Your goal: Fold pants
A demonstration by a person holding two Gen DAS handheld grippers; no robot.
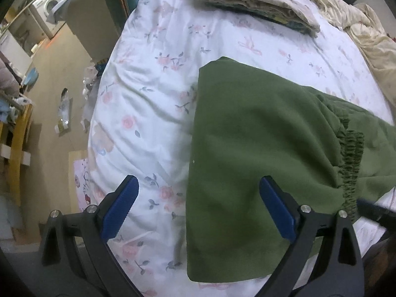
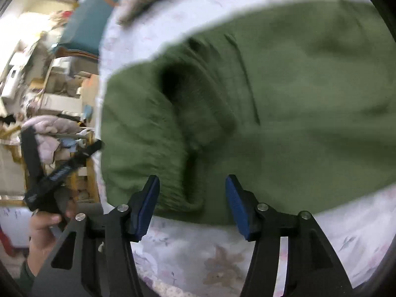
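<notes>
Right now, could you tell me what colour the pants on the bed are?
Olive green, plain; the pants show best in the left wrist view.

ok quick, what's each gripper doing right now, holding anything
left gripper: open wide above the flowered bedsheet, holding nothing.
right gripper: open, jaws either side of the green fleece pants waistband, not clamped on it.

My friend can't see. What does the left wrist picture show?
Green pants, folded over, lie on a bed with a white flowery sheet. The left tool hangs open above the edge of the pants, gripping nothing. Folded bedding sits at the far end of the bed.
</notes>
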